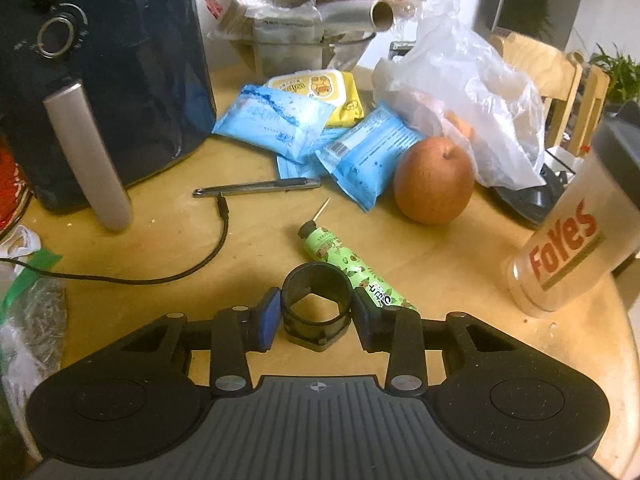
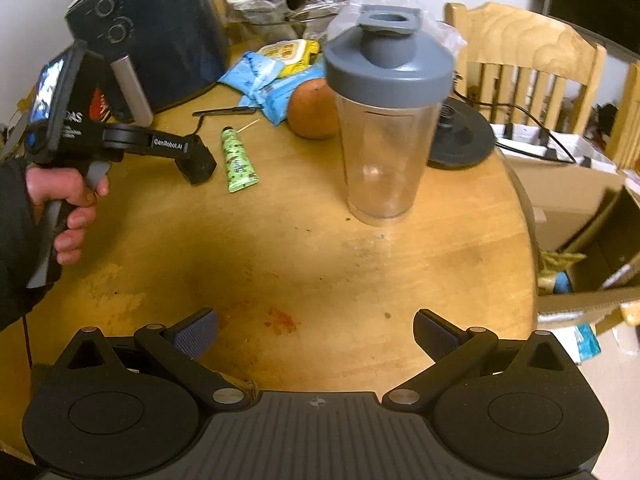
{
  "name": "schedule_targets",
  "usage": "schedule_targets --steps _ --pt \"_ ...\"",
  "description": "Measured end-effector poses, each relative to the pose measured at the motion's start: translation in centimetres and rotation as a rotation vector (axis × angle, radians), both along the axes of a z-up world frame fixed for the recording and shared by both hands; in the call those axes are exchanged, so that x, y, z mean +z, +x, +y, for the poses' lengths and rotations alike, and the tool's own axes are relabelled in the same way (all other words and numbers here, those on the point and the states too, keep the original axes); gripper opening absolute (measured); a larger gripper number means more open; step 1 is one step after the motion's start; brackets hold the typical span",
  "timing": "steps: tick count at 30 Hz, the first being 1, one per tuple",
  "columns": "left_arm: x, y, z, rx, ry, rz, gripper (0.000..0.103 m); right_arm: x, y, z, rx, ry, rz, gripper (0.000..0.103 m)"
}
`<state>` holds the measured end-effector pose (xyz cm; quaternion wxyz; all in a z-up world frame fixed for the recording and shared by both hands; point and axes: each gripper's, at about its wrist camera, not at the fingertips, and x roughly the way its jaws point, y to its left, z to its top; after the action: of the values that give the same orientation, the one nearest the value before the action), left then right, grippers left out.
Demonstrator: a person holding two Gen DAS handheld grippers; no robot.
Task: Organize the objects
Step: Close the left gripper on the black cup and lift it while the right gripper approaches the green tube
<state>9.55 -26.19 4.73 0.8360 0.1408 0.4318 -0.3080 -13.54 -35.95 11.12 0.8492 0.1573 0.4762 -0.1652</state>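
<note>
In the lower middle of the left wrist frame, the left hand-held gripper (image 1: 316,312) pinches a small dark ring-shaped cap (image 1: 316,304) that sits on the wooden desk (image 1: 440,280), both pads pressed against its sides. Just behind it lies a green tube (image 1: 344,264) (label partly hidden), with a pear (image 1: 434,182) further up the frame. The right hand-held gripper (image 2: 316,336) hovers spread over bare desk, holding nothing, below a clear shaker bottle (image 2: 384,120).

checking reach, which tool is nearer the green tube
Left. The left tool, shut on a black ring, sits right beside the green tube. The right tool hangs open over bare table, well short of it.
</note>
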Motion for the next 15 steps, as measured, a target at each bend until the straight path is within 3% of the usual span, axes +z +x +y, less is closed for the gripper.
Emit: schedule_targets --steps 15 --pt "3.6 -3.0 4.9 0.098 -0.06 0.02 0.037 -0.8 5.2 0.7 0.203 0.003 -0.029 0.103"
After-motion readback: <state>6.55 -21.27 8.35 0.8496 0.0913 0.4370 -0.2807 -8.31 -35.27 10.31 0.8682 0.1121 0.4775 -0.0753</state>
